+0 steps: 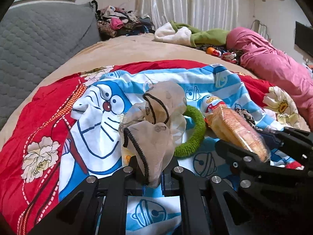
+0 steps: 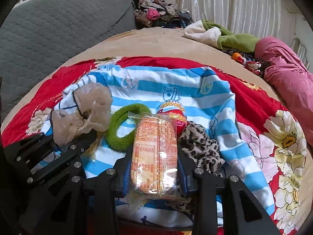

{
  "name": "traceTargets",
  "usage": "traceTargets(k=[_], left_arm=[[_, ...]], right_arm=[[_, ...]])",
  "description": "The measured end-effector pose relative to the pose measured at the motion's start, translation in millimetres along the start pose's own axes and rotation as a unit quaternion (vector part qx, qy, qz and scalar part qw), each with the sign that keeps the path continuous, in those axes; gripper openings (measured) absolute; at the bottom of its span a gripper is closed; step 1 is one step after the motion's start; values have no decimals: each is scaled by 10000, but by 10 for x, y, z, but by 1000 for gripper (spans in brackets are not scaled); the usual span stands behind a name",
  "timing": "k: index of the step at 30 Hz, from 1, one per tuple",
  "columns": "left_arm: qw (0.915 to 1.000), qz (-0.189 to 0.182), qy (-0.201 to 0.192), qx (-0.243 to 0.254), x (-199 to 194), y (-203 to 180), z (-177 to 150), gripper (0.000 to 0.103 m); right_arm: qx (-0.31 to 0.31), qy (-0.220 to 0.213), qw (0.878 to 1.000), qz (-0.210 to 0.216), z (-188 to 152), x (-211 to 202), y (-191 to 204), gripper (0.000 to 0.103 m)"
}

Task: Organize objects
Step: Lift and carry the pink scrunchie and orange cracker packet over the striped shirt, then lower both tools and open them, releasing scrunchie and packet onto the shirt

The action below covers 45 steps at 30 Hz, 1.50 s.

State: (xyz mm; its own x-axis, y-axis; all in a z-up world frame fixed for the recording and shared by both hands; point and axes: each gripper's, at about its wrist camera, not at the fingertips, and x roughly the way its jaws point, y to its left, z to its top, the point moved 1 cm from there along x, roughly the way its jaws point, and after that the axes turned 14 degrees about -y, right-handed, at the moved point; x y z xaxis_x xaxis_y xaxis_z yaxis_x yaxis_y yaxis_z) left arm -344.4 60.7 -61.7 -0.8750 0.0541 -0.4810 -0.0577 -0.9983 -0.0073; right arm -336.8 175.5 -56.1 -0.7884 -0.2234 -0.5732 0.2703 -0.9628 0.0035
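My left gripper (image 1: 151, 168) is shut on a sheer beige scrunchie (image 1: 154, 115) with black trim, held above the blue-striped Doraemon cloth (image 1: 93, 121). My right gripper (image 2: 154, 168) is shut on a wrapped biscuit packet (image 2: 154, 154) with orange print. The packet (image 1: 236, 129) and right gripper (image 1: 260, 156) also show in the left wrist view. The scrunchie (image 2: 88, 109) and left gripper (image 2: 58, 146) show at left in the right wrist view. A green scrunchie (image 2: 125, 129) lies on the cloth between the grippers, also seen in the left wrist view (image 1: 191, 135).
A red-and-white egg-shaped toy (image 2: 172, 111) and a leopard-print scrunchie (image 2: 201, 146) lie on the cloth (image 2: 156, 78). Below is a red floral blanket (image 2: 264, 117) on a bed. A grey quilted headboard (image 1: 39, 43), clothes pile (image 1: 121, 21), green garment (image 1: 207, 35) and pink bundle (image 1: 273, 58) lie beyond.
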Motion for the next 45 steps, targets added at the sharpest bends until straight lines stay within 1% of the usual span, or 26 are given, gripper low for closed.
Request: traceTargets(k=[4,6,12,17,22,26,27,30,35,39,42,45], left_arm=[[10000,31,1,24,-13,5,2,11],[10000,52,-4,38,-22,10,6,14],[9999,110,-10,78,-13,16,-8,18],[9998,149,-5,106,14,21,-17,20],[9997,217,-1,122,24,32,-27,24],[9996,269,18,124,31,48,-29,32],[9996,270,23,116,34,52,-27,39],[9993,341,110,112,64,73,-46,49],[9992,315,232,15,97,99,-65,51],[9993,275,234,-66,65,132,-43,59],[9993,282,204,-129,24,176,-14,65],[9992,287,222,-170,9,208,-3,66]], right_arm=[[-1,83,10000,10,-24,21,-6,39],[6,100,9999,5,-27,25,-8,39],[35,147,9999,-1,-39,36,-25,39],[41,208,9998,22,-62,65,-24,39],[70,276,9996,29,-85,95,-34,39],[111,273,9996,42,-82,95,-47,39],[128,285,9995,44,-85,99,-49,39],[147,319,9994,31,-97,114,-58,39],[211,359,9991,59,-107,120,-82,40],[230,378,9990,59,-101,115,-88,42],[266,375,9989,57,-95,107,-104,46],[292,365,9989,44,-90,95,-117,49]])
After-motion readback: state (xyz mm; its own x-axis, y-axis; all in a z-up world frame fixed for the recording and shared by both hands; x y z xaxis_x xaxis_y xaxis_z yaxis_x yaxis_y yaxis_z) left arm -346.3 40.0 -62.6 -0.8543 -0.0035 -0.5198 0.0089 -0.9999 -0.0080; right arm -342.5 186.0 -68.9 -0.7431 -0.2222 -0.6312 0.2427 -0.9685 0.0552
